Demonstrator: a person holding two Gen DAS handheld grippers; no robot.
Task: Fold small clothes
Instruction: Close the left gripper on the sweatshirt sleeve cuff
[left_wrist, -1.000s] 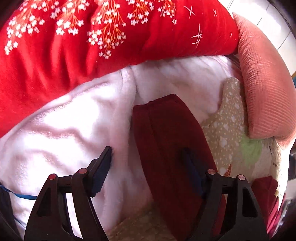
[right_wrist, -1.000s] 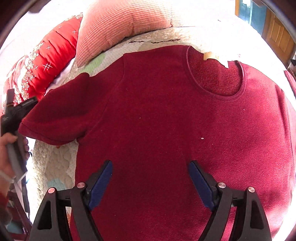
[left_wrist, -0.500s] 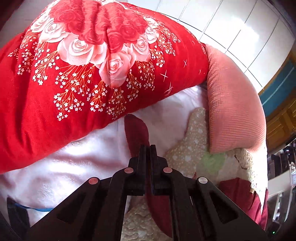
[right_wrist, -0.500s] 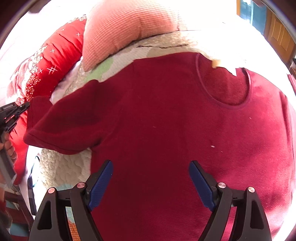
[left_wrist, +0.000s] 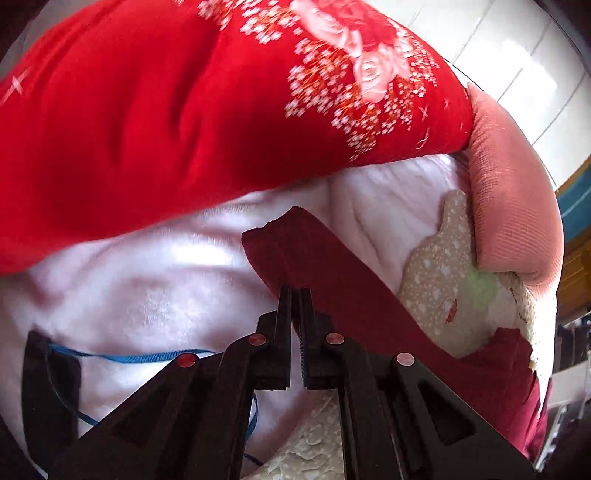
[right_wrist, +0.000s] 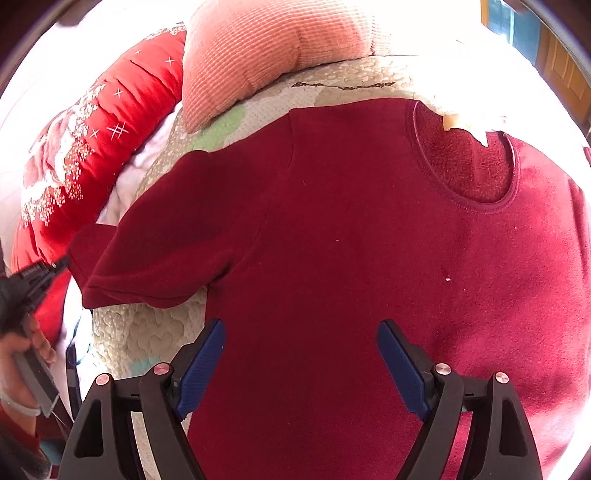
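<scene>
Between my left fingers (left_wrist: 295, 295), pressed together, sits the cuff of the dark red fleece sweater's sleeve (left_wrist: 280, 243), raised just above the white fluffy blanket (left_wrist: 147, 288). My right fingers (right_wrist: 299, 354) stand wide apart over the sweater's body (right_wrist: 351, 258), gripping nothing. The sweater lies front up on the cream quilted bedspread (right_wrist: 140, 332), neck hole (right_wrist: 465, 162) away from me, the left sleeve stretched out sideways. Beyond it a ribbed pink pillow (right_wrist: 266, 55) rests on the bedspread beside a red flowered duvet (left_wrist: 184, 110). I judge this the first fold: sleeve in hand, not yet laid over. Next I should carry the cuff across onto the chest, keeping the cloth flat, while my right fingers could pin the body so it doesn't drag.
</scene>
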